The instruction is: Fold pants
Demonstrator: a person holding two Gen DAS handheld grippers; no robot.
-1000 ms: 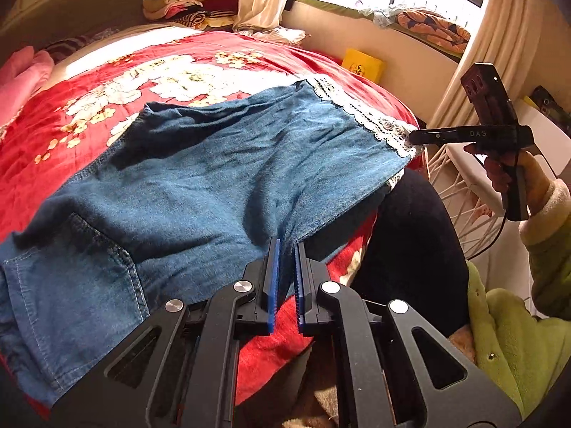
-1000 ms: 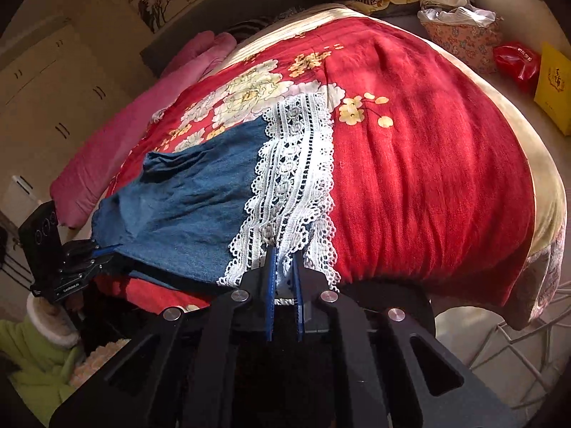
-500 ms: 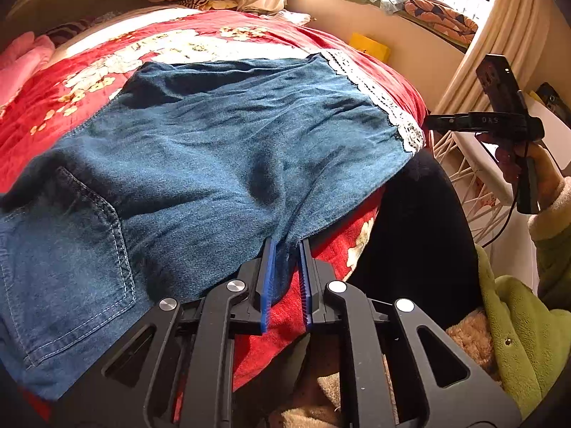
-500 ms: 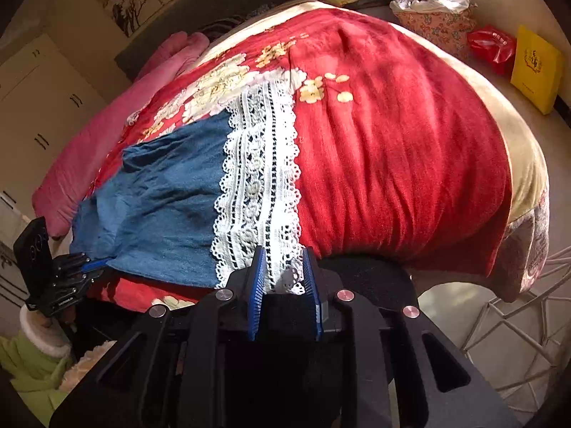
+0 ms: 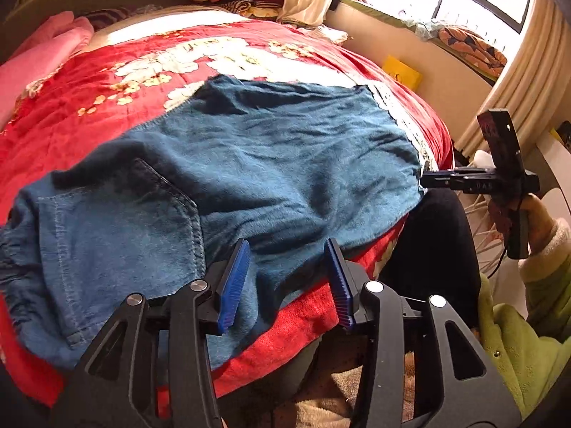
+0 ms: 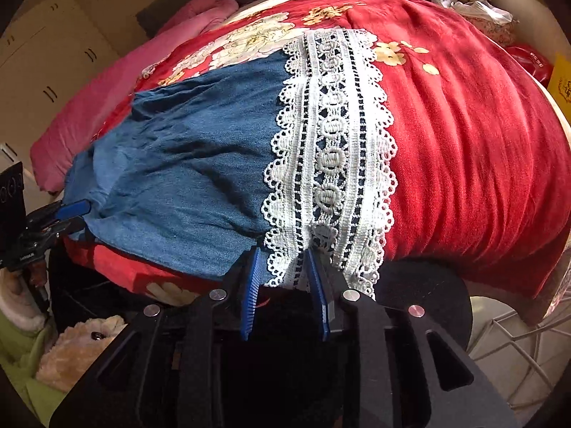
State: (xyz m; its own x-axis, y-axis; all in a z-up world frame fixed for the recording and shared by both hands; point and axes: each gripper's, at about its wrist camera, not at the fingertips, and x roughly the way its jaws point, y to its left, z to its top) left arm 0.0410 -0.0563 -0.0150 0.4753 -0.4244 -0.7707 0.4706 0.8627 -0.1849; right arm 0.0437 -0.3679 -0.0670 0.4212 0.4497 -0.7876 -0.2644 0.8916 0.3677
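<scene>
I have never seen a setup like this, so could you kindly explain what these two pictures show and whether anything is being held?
There is no robot here: a person holds a hand-held gripper in each hand, and each carries a wide-angle camera looking along its two blue-padded fingers.

The left camera's picture shows the left hand-held gripper at the bottom, and further off the right one in the person's hand, at a green sleeve.

The right camera's picture shows the right hand-held gripper up close.

On the bed's red floral blanket lie blue denim pants with a white lace hem.

Both grippers' jaws are opening. The left one's pads stand apart on either side of the denim edge. The lace hem's edge lies between the right one's pads, which are not pressing on it. Nothing is gripped.
</scene>
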